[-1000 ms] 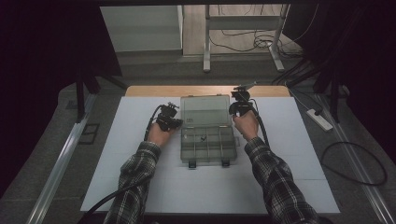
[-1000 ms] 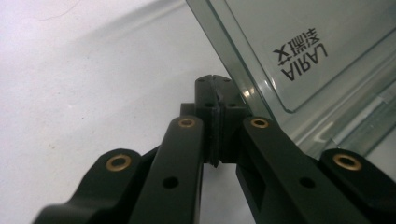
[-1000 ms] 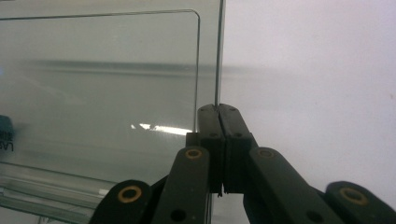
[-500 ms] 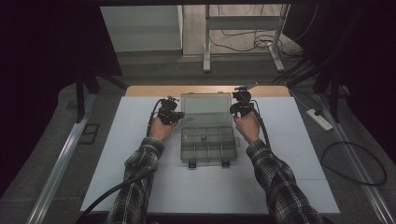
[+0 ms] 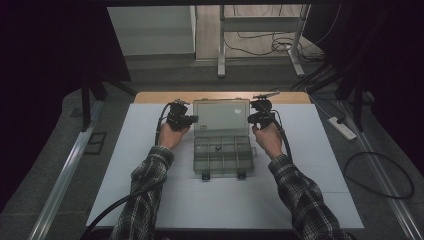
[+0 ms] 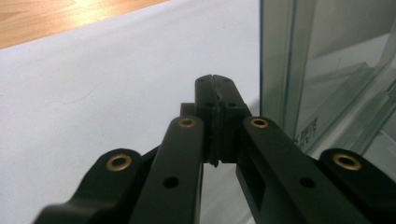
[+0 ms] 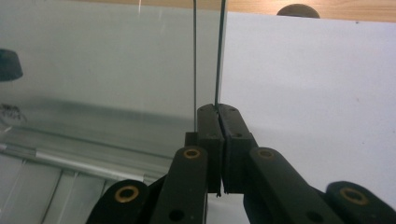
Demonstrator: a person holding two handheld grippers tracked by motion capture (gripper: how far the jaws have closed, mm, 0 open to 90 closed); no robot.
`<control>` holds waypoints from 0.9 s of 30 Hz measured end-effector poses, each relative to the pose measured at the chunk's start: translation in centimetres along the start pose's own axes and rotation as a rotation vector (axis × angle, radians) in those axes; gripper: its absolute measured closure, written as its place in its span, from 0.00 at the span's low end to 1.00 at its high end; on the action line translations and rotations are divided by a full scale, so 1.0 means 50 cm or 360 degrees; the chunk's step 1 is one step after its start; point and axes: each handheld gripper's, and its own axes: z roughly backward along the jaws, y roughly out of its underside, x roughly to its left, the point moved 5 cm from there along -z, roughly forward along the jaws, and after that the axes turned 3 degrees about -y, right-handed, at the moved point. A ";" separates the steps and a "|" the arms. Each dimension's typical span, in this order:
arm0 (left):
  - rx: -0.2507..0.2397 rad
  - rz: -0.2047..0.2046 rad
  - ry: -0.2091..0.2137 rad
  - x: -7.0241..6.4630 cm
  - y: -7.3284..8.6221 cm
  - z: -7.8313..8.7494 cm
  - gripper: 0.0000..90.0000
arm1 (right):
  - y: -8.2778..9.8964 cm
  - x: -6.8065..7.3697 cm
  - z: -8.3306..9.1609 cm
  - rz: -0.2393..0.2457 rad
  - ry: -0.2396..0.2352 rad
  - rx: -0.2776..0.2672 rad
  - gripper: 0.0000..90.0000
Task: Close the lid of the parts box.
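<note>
Closed left gripper (image 5: 192, 119), right gripper (image 5: 251, 118), flanking open organizer box (image 5: 222, 150)

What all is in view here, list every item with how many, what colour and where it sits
compartment organizer box: one, clear greyish plastic, centre of the mat, two dark latches at its near edge
lid: one, clear, swung open at the far side of the box
small dark part: one, inside a compartment, too small to identify
mat: one, white, covering most of the table
table: one, wooden, a strip showing beyond the mat
power strip: one, white, floor at right
cables: several, black, floor at right and far back
sleeves: two, plaid, entering from the bottom
left tongs: one, black, shut, beside the lid's left edge
right tongs: one, black, shut, at the lid's right edge
</note>
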 end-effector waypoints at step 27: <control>-0.0019 -0.0142 0.0045 -0.034 0.019 0.049 0.99 | 0.049 0.024 0.058 0.0351 -0.0336 0.0043 0.99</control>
